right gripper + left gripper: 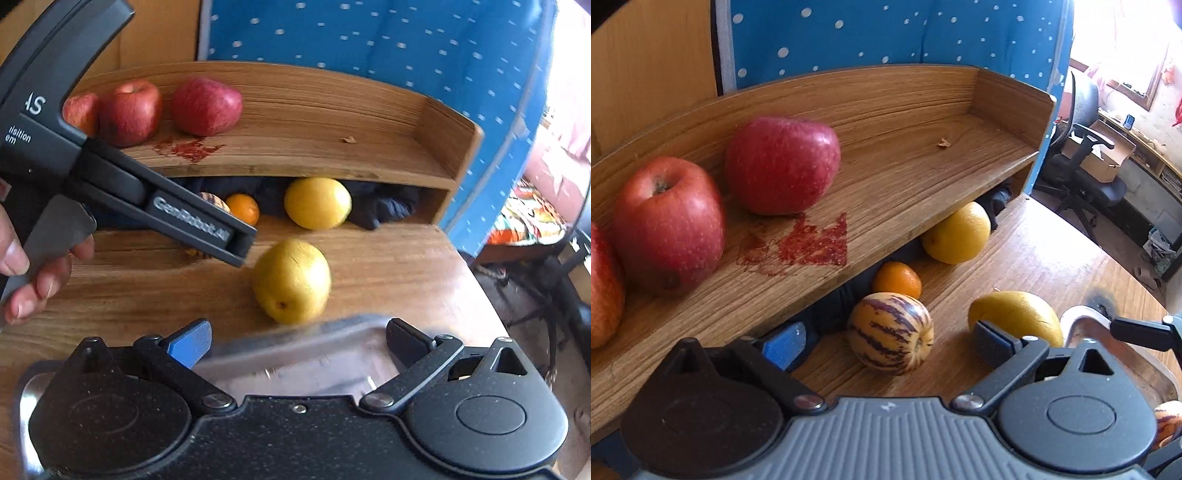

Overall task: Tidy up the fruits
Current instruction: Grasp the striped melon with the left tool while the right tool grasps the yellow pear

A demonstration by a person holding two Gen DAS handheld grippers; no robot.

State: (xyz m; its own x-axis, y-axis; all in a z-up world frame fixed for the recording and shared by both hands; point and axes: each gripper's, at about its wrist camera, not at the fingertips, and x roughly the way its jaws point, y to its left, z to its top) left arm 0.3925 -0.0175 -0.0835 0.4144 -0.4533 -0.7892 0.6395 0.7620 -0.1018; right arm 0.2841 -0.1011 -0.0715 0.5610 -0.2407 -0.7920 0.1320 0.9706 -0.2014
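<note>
Left wrist view: left gripper [888, 341] spread wide and empty, blue-padded finger at one side, dark-padded finger at the other, with the striped cream-and-purple round fruit [890, 332] on the wooden table [1034, 251] right between them but not yet touched. Just past it, a small orange mandarin [897, 279] and a round yellow fruit [956, 232] tucked at the front edge of the raised wooden shelf [894, 170]. On that shelf, toward its left end, a row of red apples: one [668, 225] stem up, another [782, 164] on its side, a third cut off at the frame border. Red smear on the shelf board, nature unclear. Second yellow fruit [1015, 317] beside the dark pad, against the rim of a shiny metal tray [1078, 325]. Likely step: reaching for the striped fruit; next move probably a short advance and a gentle close around its widest part, then a lift to its place.

Right wrist view: right gripper [299, 347] also wide apart, gripping nothing, hovering over the metal tray near the front edge of the table; tray blurred, contents unreadable. Yellow fruit [291, 280] just beyond the tray rim. Left gripper seen from the side, held by a hand [33, 266], hiding nearly all of the striped fruit. Dark cloth [380, 206] bunched under the shelf, shape hard to make out.
</note>
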